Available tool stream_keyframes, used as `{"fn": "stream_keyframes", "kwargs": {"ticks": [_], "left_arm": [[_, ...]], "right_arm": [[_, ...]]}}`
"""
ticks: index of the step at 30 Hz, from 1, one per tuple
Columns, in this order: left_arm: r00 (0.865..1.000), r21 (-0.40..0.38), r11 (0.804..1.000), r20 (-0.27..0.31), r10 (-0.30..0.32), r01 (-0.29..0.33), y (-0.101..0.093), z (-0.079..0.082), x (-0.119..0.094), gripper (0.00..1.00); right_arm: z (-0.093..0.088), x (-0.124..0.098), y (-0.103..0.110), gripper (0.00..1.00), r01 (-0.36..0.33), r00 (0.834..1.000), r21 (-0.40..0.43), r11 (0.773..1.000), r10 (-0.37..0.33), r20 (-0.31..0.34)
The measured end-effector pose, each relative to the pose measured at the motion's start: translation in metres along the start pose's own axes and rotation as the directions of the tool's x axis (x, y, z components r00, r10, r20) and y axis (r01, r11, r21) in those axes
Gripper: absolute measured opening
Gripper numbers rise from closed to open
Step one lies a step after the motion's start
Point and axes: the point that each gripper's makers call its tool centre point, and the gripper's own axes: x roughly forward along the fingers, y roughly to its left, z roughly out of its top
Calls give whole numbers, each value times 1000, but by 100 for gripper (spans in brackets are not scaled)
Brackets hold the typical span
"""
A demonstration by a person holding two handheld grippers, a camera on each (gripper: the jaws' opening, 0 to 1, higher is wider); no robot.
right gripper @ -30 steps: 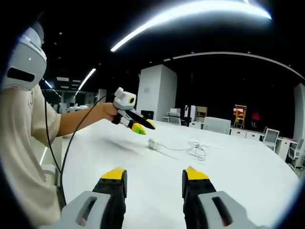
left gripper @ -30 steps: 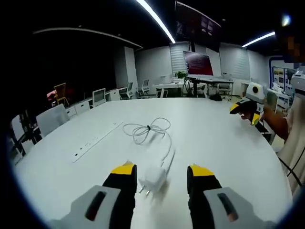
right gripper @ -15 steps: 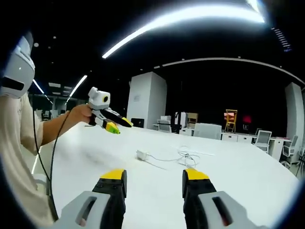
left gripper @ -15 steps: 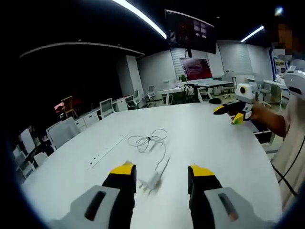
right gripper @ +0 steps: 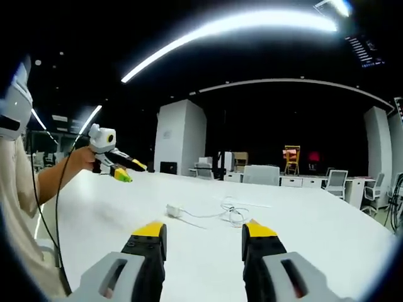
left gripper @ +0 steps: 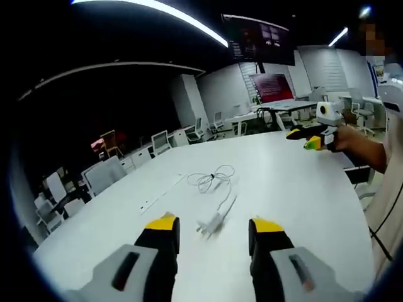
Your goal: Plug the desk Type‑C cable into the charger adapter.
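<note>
White adapter (left gripper: 212, 223) lies on tabletop (left gripper: 296, 189), cable (left gripper: 216, 182) coiled just beyond adapter. Left gripper (left gripper: 213, 229) hovers above adapter, jaws wide apart, empty. Right gripper (right gripper: 205, 233) well back from adapter, jaws wide apart, empty.

Left gripper (left gripper: 211, 229) now farther back from the charger adapter (left gripper: 212, 223), which sits smaller and beyond the jaw tips instead of between them. Right gripper (right gripper: 204, 231) also withdrawn, the cable (right gripper: 228, 210) lying lower, near its open tips. In the right gripper view, left gripper (right gripper: 119, 170) higher and more leftward, away from the adapter.
</note>
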Motion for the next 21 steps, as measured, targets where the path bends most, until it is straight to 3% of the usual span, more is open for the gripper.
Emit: {"fn": "stream_keyframes", "kwargs": {"ticks": [12, 15, 21], "left_arm": [[996, -44, 996, 44, 74, -72, -5, -10, -27, 44], [992, -52, 994, 84, 97, -93, -6, -6, -34, 45], [986, -54, 990, 94, 136, -131, -10, -10, -47, 46]], "right_arm": [[0, -6, -1, 49, 18, 1000, 16, 1000, -18, 18], [0, -7, 0, 50, 17, 1000, 20, 1000, -17, 19], [-1, -7, 2, 51, 13, 1000, 18, 1000, -13, 21]]}}
